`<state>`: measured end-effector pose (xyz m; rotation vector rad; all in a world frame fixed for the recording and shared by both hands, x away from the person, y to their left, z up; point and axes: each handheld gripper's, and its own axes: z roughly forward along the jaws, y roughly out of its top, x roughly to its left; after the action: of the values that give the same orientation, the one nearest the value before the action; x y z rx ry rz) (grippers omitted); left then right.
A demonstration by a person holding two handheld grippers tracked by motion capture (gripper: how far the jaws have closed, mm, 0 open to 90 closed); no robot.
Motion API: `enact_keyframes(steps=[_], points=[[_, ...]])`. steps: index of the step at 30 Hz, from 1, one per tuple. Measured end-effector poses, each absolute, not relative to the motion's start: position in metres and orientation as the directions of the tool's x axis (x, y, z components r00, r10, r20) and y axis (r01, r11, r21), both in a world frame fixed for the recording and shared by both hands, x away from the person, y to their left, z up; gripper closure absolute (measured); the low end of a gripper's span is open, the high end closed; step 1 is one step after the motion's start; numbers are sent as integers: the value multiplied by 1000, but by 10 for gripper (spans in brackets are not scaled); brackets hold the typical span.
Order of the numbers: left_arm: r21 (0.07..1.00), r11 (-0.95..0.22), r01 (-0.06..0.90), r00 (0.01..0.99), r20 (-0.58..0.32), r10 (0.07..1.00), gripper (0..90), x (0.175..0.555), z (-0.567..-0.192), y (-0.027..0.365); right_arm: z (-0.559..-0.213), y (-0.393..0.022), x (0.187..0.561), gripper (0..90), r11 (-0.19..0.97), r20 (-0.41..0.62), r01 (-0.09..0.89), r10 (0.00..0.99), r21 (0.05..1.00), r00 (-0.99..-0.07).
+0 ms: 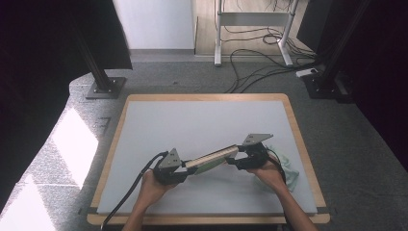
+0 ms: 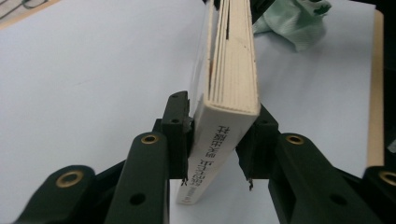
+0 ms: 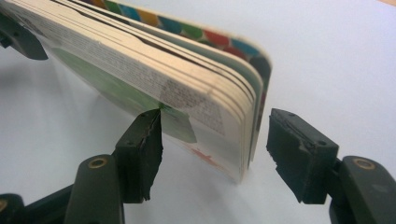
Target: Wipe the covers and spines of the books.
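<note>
Where the grey floor holds cables, a pale table bears a book, long side running left-right, up rightward. Left gripper pinches its spine end; right gripper gapes around it.

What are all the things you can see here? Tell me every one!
thick cardboard picture book with cream page edges: one, colourful cover, held above the table between the two grippers.
crumpled pale green cloth: one, on the mat near its right edge, behind the right hand.
pale grey mat: one, covers the tabletop.
light wooden table: one, its rim shows around the mat.
black cables: several, on the grey floor beyond the table.
white metal frame: one, standing on the floor at the back.
left gripper: one, black, clamps the book's spine end.
right gripper: one, black, jaws apart on either side of the book's other end.
hands: two, one behind each gripper.
</note>
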<state>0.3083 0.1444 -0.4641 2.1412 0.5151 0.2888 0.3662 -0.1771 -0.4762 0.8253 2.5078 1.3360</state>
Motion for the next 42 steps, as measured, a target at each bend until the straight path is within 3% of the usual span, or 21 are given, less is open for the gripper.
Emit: enact_keyframes(steps=[8, 15, 25, 42], points=[[821, -493, 289, 881, -26, 472, 592, 303, -466, 147, -476, -180, 362, 328, 439, 118, 393, 533, 808, -838], [808, -517, 281, 876, 4, 482, 510, 293, -474, 141, -475, -183, 355, 295, 467, 107, 385, 518, 796, -849], [790, -499, 356, 862, -72, 502, 377, 286, -482, 137, -477, -186, 345, 282, 492, 117, 384, 489, 782, -864], [776, -488, 401, 834, -88, 544, 325, 281, -487, 136, -475, -193, 331, 309, 461, 135, 389, 492, 798, -860]])
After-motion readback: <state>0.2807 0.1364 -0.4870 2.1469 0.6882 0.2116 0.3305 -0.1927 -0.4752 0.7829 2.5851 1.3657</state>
